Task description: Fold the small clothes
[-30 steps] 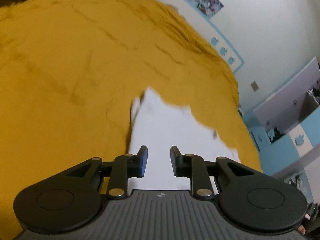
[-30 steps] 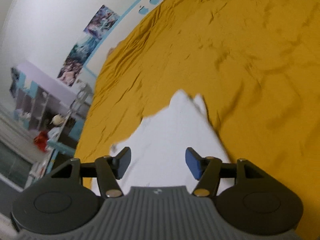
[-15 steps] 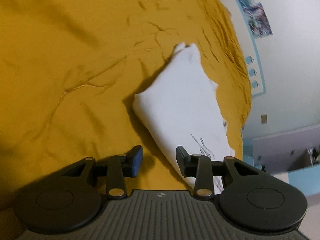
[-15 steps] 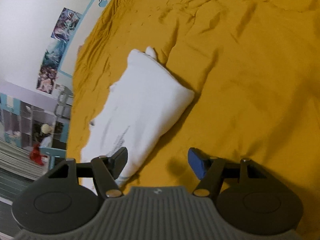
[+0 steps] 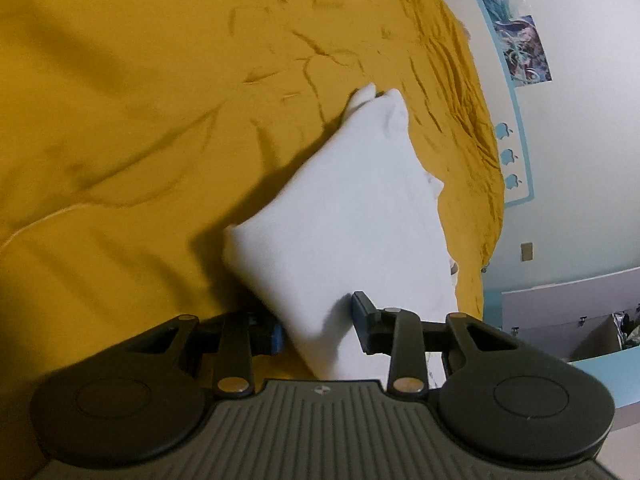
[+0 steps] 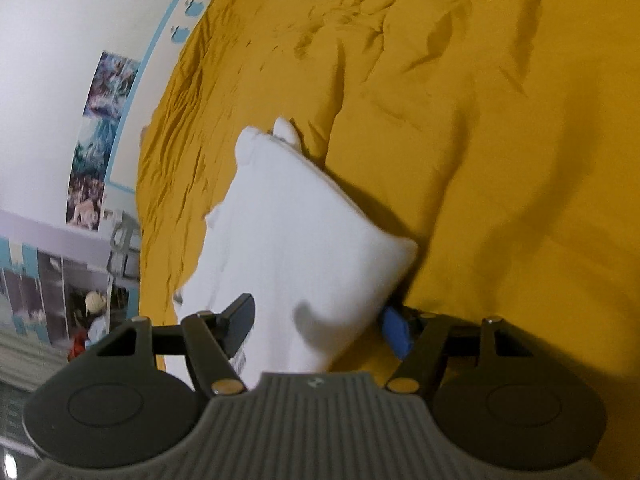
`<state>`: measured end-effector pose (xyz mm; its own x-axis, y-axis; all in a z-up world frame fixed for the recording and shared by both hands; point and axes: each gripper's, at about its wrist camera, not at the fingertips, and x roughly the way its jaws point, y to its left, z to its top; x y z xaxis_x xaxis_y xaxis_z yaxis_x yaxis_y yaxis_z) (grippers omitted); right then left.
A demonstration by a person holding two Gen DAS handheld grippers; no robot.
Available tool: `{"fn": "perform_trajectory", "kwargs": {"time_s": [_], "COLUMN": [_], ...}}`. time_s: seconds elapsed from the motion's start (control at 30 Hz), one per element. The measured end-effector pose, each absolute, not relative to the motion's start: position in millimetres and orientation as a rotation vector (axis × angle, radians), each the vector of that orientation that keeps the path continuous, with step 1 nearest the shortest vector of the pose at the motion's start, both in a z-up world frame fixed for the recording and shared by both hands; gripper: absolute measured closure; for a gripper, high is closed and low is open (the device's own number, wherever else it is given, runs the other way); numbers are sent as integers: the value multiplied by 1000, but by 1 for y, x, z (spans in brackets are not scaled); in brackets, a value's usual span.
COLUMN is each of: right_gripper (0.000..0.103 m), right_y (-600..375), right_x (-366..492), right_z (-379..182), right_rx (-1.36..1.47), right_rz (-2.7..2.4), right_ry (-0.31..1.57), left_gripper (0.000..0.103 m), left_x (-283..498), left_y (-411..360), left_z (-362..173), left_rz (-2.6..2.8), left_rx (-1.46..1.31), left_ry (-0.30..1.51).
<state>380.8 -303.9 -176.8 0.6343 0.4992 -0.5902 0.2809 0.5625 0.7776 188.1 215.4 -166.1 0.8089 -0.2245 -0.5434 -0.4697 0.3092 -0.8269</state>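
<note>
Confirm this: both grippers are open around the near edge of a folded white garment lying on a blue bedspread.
Wrong colour. The bedspread is mustard yellow, as both wrist views show. The rest holds: the left gripper and right gripper are open around the white garment's near edge.

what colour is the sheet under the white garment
Mustard yellow, plain and wrinkled: the sheet shows best in the right wrist view, under the white garment.

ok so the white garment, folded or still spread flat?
Folded. The white garment lies as a narrow doubled strip on the yellow bedspread, with a rounded fold edge and stacked layers at the far end.
</note>
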Motion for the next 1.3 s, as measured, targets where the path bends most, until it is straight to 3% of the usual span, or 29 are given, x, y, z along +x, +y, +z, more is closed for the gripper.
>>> {"fn": "perform_trajectory", "kwargs": {"time_s": [0.1,0.17,0.2,0.23,0.4,0.6,0.87,1.0,1.17,1.3], "right_gripper": [44,70,92,95,100,103,103,103,103,97], "right_y": [-297,-293,-292,-292,-298,-296,-334,-360,-382,-401], "right_x": [386,388,390,391,388,379,302,248,225,223], "right_z": [-177,-176,-176,-176,-158,-105,-50,-64,-121,-143], "right_rx": [992,964,951,955,954,923,906,904,961,956], "right_rz": [124,103,98,99,141,234,316,274,168,140], "right_ry": [893,889,898,897,844,765,733,780,897,930], "left_gripper": [87,91,91,92,93,94,94,94,93,88], "left_x": [190,187,186,186,186,187,108,67,52,53], "left_y": [215,214,214,213,219,213,186,165,161,166], "left_z": [-169,-170,-169,-168,-152,-93,-56,-78,-126,-114], "left_rz": [190,188,185,182,124,60,-9,-1,68,58], "left_rx": [-1299,-1308,-1304,-1295,-1322,-1131,-1079,-1097,-1136,-1069], "left_ry": [624,610,604,602,576,566,570,639,729,760]}}
